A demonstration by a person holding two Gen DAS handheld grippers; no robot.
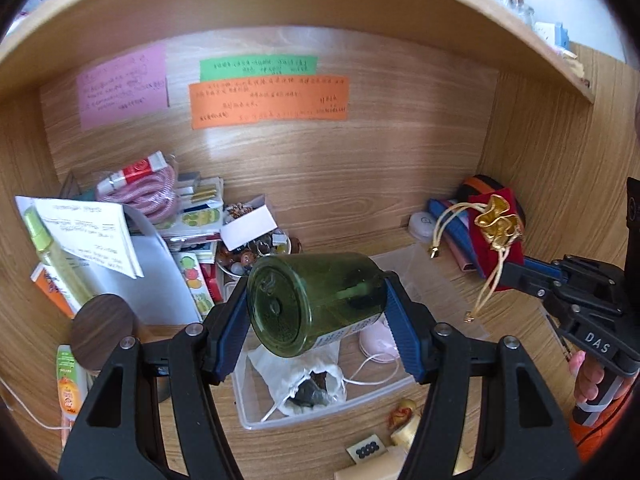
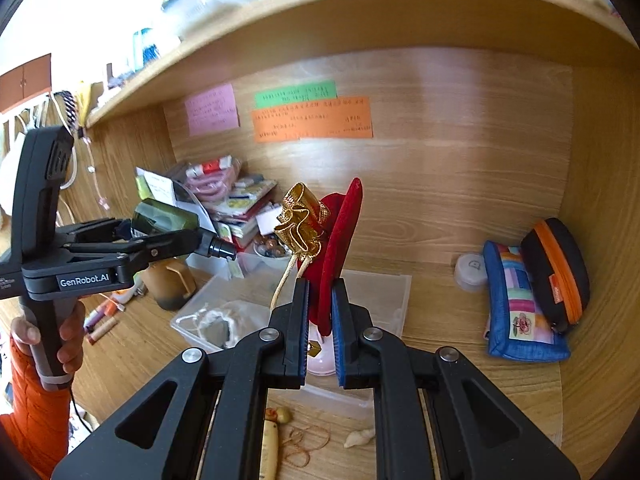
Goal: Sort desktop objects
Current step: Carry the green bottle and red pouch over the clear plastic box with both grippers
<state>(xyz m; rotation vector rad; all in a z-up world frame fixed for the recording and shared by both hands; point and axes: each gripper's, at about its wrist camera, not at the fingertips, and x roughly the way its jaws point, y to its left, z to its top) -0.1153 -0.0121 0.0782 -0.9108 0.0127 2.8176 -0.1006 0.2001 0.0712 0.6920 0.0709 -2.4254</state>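
The left gripper (image 1: 316,312) has its jaws pinching a dark green bottle (image 1: 316,304) by its sides. The bottle lies tipped over on its side in the air, its flat base turned toward the camera and its dark cap end pointing away, above a clear plastic box (image 1: 320,408) on the wooden worktop (image 1: 440,280). Inside that box rest a white drawstring bag (image 1: 304,384) and, further right, a round pink case (image 1: 378,340).

The right gripper (image 2: 320,316) has its jaws pressed onto the lower edge of a red velvet pouch (image 2: 340,248), held upright with its gold frilled mouth (image 2: 300,220) at the top and a gold cord (image 2: 284,280) dangling down on the left. The pouch hangs over the right part of the same box.

On the far left of the worktop sits a heap of booklets, papers and a pink coiled cord (image 1: 156,192). At the far right, against the side wall, stand a patchwork blue pencil case (image 2: 520,312) and a black case with an orange zip (image 2: 556,276), with a small round white tin (image 2: 472,270) just beside them on the left. Pink, green and orange notes (image 1: 268,100) are stuck to the back panel. Near the front edge lie a small shell (image 2: 360,436) and a tangle of thin brown string (image 2: 308,444).
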